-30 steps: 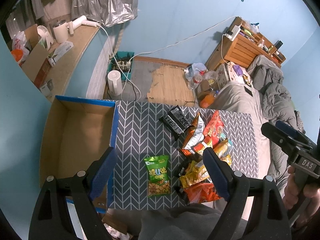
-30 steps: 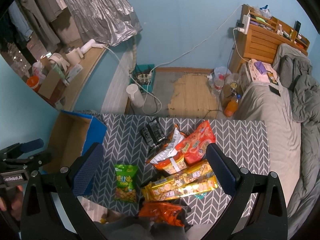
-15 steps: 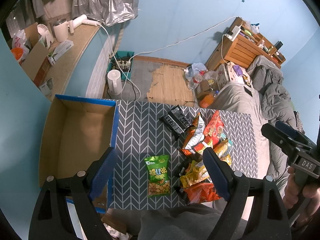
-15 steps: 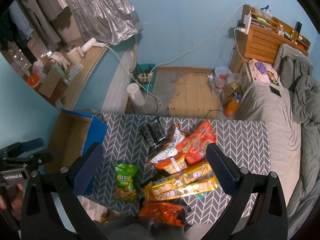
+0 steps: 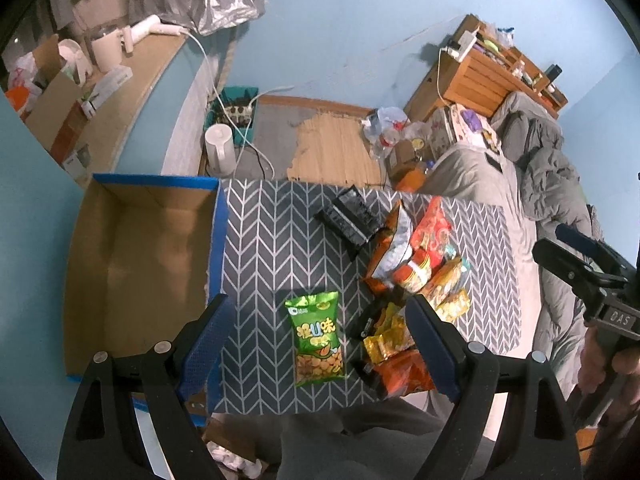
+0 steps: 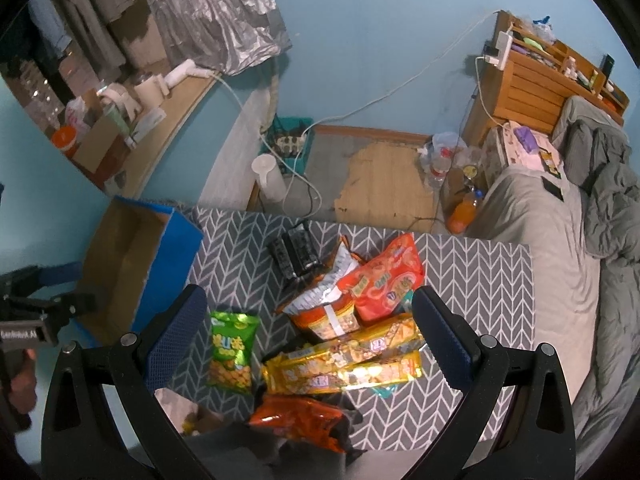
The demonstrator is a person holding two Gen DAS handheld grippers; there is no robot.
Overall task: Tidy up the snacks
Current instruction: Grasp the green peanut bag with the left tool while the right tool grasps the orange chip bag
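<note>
A green snack bag [image 5: 317, 337] [image 6: 231, 352] lies alone on the grey chevron tablecloth [image 5: 272, 248]. To its right is a heap of several snack bags: red [image 6: 384, 282], yellow [image 6: 348, 364], orange [image 6: 298, 420], plus a black pack [image 5: 347, 219]. An empty cardboard box [image 5: 132, 264] with blue rim stands at the table's left end. My left gripper [image 5: 318, 334] hovers high above the green bag, open, holding nothing. Over the yellow bags my right gripper [image 6: 308, 334] hangs open too, also empty.
A bed [image 6: 552, 248] with grey bedding borders the table on the right. Beyond the table lie floor clutter, a white kettle [image 5: 219, 150], cables and an orange bottle [image 6: 462, 210]. A wooden shelf [image 5: 72, 92] with items runs along the left wall.
Both views have barely shifted; the grippers stay open and the snacks lie where they were.
</note>
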